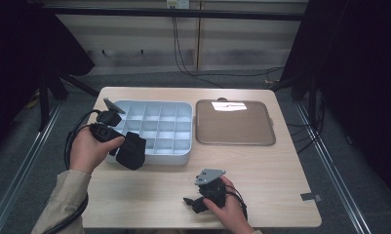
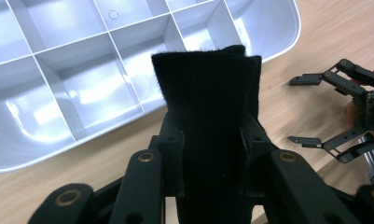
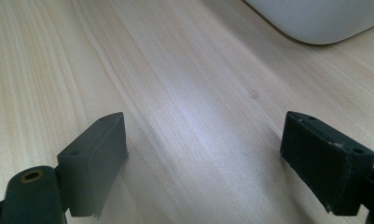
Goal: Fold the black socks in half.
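Cloth (image 2: 208, 121), folded and black, hangs pinched in your left claw (image 1: 127, 148) above the tray (image 1: 181, 157) edge, right claw (image 1: 193, 202) spread over the counter (image 1: 261, 175); loose folds could snag a divider.

A light wooden table (image 1: 261, 170) with pale grain fills the middle of the high view, standing on a grey floor. Two things lie directly on it, side by side in the upper half of the tabletop. At centre left is a pale blue-grey plastic organiser tray (image 1: 156, 127), divided by a grid into many small square compartments. Just to its right, close but apart from it, lies a flat brownish lid (image 1: 234, 123) with rounded corners, catching a bright reflection near its top edge. A small dark tab (image 1: 310, 197) sits at the table's lower right edge. The lower half of the tabletop is bare wood.
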{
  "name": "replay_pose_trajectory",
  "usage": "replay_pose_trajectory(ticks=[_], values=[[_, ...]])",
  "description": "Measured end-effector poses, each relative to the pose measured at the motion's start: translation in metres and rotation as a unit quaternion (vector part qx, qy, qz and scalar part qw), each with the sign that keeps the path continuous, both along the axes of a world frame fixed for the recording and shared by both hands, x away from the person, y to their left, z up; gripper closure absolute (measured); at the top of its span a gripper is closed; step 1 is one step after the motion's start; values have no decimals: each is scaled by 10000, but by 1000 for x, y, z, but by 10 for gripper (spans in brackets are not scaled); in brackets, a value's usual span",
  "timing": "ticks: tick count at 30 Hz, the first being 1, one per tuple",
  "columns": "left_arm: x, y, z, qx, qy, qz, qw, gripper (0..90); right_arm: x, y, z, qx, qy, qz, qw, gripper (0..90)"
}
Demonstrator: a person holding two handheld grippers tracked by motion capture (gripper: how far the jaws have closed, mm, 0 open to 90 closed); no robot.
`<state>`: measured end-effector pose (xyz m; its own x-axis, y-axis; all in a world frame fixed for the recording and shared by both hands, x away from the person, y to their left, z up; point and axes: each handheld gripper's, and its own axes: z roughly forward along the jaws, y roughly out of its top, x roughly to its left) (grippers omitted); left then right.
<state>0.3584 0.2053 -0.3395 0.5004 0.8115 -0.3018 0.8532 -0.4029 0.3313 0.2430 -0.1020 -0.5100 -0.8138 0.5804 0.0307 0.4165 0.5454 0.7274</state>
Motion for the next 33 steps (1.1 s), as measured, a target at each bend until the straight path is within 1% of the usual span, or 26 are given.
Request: replay_pose_trajectory(ticks=[1,9,11,15,23,28,33], values=[[1,0,0,-2,35,-4,10000,681,0,0,0,0,0,0,10000,140],[7,4,4,78,-14,90,9999,681,0,0,0,1,-1,-1,10000,140],[9,6,5,67,-35,118,9999,681,0,0,0,1,-1,0,10000,140],[12,8,6,113,0,144,9998,682,0,0,0,0,1,2,10000,140],[19,14,6,118,26,256,9996,682,0,0,0,-11,17,13,10000,140],[23,17,6,99,2,277,9996,682,0,0,0,-12,17,13,10000,140],[27,19,6,130,-11,308,9994,682,0,0,0,-11,16,13,10000,140]])
